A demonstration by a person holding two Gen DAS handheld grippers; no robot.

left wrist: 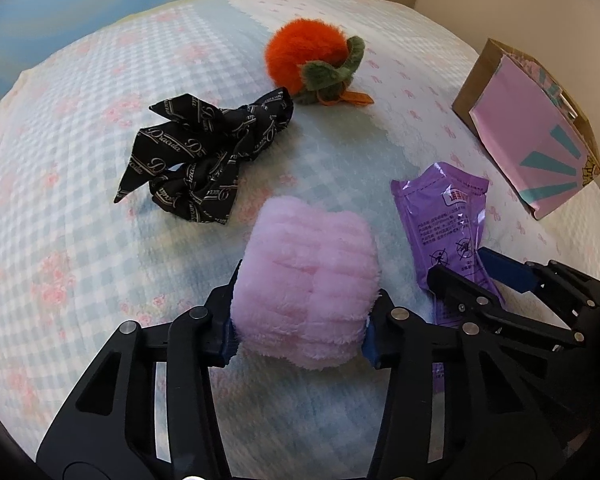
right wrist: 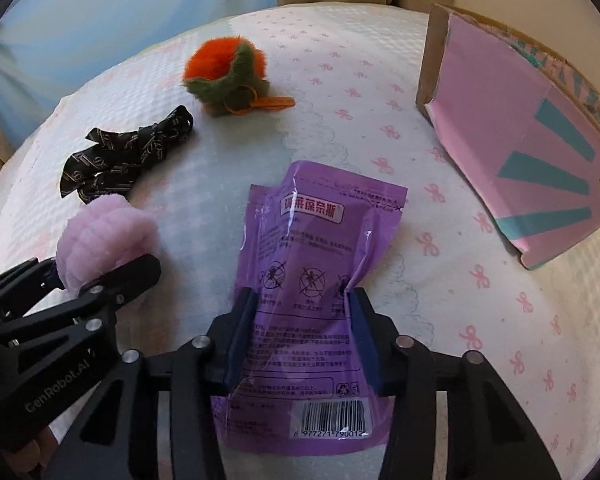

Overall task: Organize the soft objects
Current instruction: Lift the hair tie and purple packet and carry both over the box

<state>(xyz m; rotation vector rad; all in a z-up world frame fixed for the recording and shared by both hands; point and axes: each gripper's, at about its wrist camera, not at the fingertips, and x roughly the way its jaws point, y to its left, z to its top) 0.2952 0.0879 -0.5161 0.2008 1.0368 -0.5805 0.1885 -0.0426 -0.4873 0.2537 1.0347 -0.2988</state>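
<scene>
A fluffy pink roll [left wrist: 306, 280] lies on the bed, and my left gripper [left wrist: 302, 320] is shut on it, both pads pressed into its sides. The same pink roll [right wrist: 100, 232] shows at the left of the right wrist view, with the left gripper [right wrist: 60, 280] around it. My right gripper [right wrist: 300, 320] is shut on a purple plastic pouch [right wrist: 316, 264], which creases at the right pad. That pouch [left wrist: 452, 220] lies right of the roll. Farther back lie a crumpled black printed scarf [left wrist: 204, 156] and an orange plush fruit [left wrist: 308, 60] with green leaves.
A pink and teal cardboard box [right wrist: 520, 160] stands open on its side at the right of the bed. The bedspread [left wrist: 80, 220] is pale checked cloth with pink bows. A blue pillow [right wrist: 100, 20] sits behind.
</scene>
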